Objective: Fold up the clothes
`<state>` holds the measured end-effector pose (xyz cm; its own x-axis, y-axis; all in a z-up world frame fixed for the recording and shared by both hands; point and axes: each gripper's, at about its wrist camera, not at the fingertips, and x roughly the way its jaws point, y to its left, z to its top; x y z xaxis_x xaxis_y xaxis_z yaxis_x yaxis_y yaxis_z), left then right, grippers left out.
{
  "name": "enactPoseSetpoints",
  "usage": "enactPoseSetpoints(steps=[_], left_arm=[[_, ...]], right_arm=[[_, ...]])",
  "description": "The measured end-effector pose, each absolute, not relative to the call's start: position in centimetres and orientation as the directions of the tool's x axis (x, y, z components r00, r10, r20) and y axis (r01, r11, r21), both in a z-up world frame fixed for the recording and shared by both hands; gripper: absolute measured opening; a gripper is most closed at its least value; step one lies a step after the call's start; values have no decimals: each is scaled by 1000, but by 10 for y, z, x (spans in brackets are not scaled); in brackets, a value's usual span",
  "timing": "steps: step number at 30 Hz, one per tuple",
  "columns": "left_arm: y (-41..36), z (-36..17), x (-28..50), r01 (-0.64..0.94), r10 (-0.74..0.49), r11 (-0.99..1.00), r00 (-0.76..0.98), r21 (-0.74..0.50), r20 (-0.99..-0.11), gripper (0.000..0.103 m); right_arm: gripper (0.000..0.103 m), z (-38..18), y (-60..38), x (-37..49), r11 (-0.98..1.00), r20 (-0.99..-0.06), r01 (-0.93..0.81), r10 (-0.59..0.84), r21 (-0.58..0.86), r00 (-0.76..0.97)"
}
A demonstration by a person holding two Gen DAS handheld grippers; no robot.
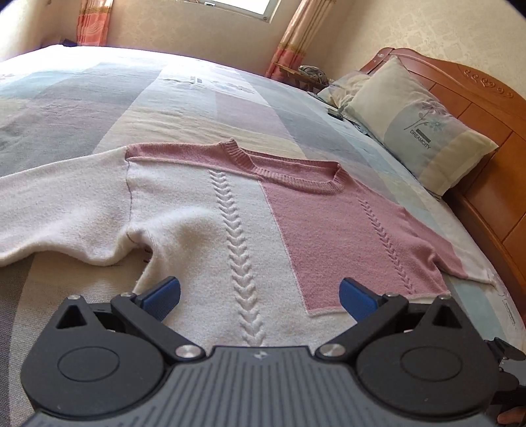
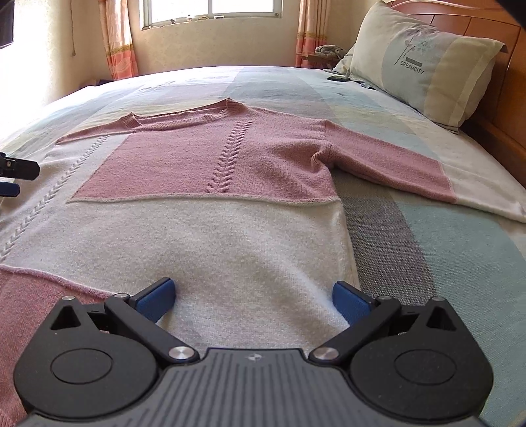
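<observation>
Sweater [image 1: 230,210] of pink and white knit lies spread flat, front up, on the bed [image 1: 98,98], collar toward twelve o'clock in both wrist views and sleeves out to either side. In the left wrist view the white sleeve [image 1: 59,203] runs off toward nine o'clock, and the left gripper [image 1: 259,295] hovers low over the white hem area with its jaws wide, nothing between the blue pads. In the right wrist view the pink sleeve [image 2: 394,164] stretches toward three o'clock, ending in a white cuff, and the right gripper [image 2: 253,295] sits over the white lower panel near the garment's side edge, jaws likewise wide and holding nothing; whether the pads touch the knit cannot be told. A pillow [image 2: 424,62] printed DREAMCITY leans on the wooden headboard [image 1: 476,98] at two o'clock. No containers show on the bed. Curtains [image 2: 115,39] flank a window [image 2: 210,13] at twelve o'clock.
</observation>
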<state>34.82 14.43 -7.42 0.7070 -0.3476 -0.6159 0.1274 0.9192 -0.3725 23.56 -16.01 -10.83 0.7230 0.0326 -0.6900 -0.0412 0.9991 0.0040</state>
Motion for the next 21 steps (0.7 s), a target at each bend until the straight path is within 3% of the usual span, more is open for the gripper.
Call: enactPoseSetpoints(steps=[5, 12, 21], left_arm=[[143, -68, 372, 160, -406, 889, 708, -428, -578, 102], [151, -98, 399, 36, -311, 918, 683, -395, -661, 102], [162, -106, 387, 55, -305, 924, 701, -377, -645, 100]], right_arm=[[103, -105, -153, 228, 996, -704, -74, 25, -39, 709], [103, -103, -153, 224, 994, -714, -96, 37, -43, 699], [103, -104, -154, 224, 996, -715, -88, 38, -34, 698]])
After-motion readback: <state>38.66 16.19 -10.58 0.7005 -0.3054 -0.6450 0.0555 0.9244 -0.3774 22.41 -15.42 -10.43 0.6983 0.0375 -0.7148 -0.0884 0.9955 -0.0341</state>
